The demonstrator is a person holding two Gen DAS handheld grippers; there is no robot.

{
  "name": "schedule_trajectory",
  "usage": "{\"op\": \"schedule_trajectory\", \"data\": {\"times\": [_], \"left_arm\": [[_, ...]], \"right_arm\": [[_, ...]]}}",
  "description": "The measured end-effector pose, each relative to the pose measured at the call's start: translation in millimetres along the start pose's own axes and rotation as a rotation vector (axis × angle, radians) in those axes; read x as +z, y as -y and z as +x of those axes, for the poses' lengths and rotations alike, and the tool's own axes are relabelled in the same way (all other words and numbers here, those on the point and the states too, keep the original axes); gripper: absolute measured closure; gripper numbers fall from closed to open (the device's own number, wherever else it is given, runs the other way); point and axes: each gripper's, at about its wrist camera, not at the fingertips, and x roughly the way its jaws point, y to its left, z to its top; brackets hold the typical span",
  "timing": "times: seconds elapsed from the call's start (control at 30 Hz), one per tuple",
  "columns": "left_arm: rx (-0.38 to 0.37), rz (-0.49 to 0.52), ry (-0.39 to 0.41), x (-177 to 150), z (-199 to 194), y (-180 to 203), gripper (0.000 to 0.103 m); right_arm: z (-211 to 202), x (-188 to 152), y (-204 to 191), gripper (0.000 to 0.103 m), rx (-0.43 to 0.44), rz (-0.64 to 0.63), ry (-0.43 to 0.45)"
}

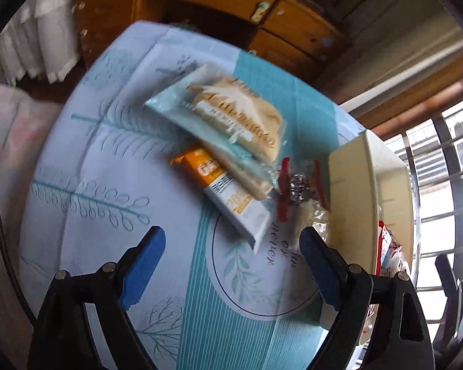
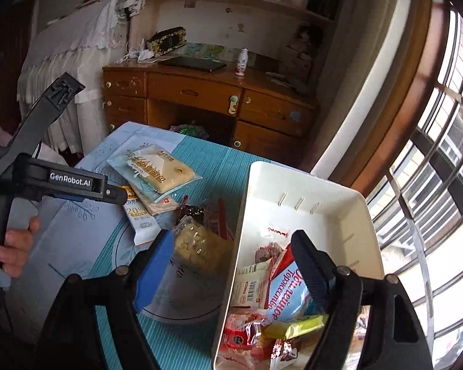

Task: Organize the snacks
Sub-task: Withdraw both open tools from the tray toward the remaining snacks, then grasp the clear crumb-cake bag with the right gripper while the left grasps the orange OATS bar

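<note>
Both grippers stood spread and empty: the left gripper (image 1: pixel 231 246) hung over bare tablecloth (image 1: pixel 108 185) just short of the snack packets (image 1: pixel 231 141), and the right gripper (image 2: pixel 231 246) straddled the near wall of the cream bin (image 2: pixel 308 191). The bin sat at the table's window-side edge, holding several packets, while the loose ones lay just beside its left wall.

Cream plastic bin (image 2: pixel 296 191), rectangular, open-topped, at the bench's 3 o'clock side. Inside, at its near end: loose heap of snack packets, incl. a blue-and-white bag (image 2: pixel 288 289) with red edge, a yellow-green wrapper (image 2: pixel 296 328) and red wrappers. Outside the bin, toward 9 o'clock: clear bag of pale yellow pieces (image 2: pixel 197 246) touching the bin wall; orange-and-white sachet (image 1: pixel 228 199) lying flat; two flat pale-teal packs, overlapped, upper pack (image 1: pixel 231 114) resting partly on the sachet.
</note>
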Motion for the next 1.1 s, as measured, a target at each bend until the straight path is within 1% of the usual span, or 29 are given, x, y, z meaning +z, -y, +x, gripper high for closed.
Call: {"op": "schedule_trajectory", "data": {"times": [0.1, 0.2, 0.33, 0.43, 0.5, 0.6, 0.63, 0.77, 0.8, 0.93, 0.97, 1.07, 1.1], "left_arm": [[0.015, -0.058, -0.031, 1.4, 10.4, -9.6, 0.015], [0.009, -0.11, -0.063, 2.5, 21.5, -15.7, 0.015], [-0.009, -0.149, -0.098, 2.7, 34.1, -17.9, 0.016], [-0.012, -0.171, -0.115, 5.8, 42.1, -18.0, 0.018], [-0.016, -0.191, -0.129, 8.7, 48.4, -17.1, 0.022], [-0.017, -0.21, -0.15, 12.4, 56.8, -13.5, 0.024], [-0.018, -0.214, -0.154, 13.5, 59.2, -12.5, 0.027], [-0.021, -0.231, -0.172, 17.4, 69.0, -6.2, 0.033], [-0.025, -0.233, -0.175, 19.0, 70.3, -6.5, 0.036], [-0.02, -0.232, -0.187, 22.1, 79.2, 1.3, 0.041], [-0.02, -0.232, -0.19, 22.7, 81.0, 2.2, 0.044], [-0.007, -0.23, -0.186, 25.0, 83.6, 6.0, 0.047], [-0.006, -0.223, -0.186, 25.7, 84.5, 8.0, 0.05]], "right_arm": [[9.7, 4.2, -14.6, 0.024, -0.007, -0.101, -0.016], [21.5, 8.0, -26.8, 0.024, -0.004, -0.184, -0.04], [38.5, 10.2, -43.5, 0.024, 0.014, -0.301, -0.083], [52.4, 8.7, -54.6, 0.024, 0.023, -0.392, -0.125], [60.0, 6.7, -61.0, 0.024, 0.032, -0.442, -0.148], [72.2, 4.3, -67.4, 0.024, 0.049, -0.495, -0.177], [76.2, 3.6, -69.0, 0.024, 0.052, -0.51, -0.188], [90.9, 1.4, -75.6, 0.024, 0.043, -0.59, -0.216], [94.9, 0.9, -76.6, 0.024, 0.045, -0.608, -0.225], [107.6, -3.7, -79.7, 0.024, 0.066, -0.679, -0.269], [110.5, -4.9, -80.4, 0.024, 0.068, -0.697, -0.279], [117.4, -8.1, -82.6, 0.024, 0.054, -0.735, -0.287], [119.1, -9.1, -82.9, 0.024, 0.061, -0.739, -0.291]]}}
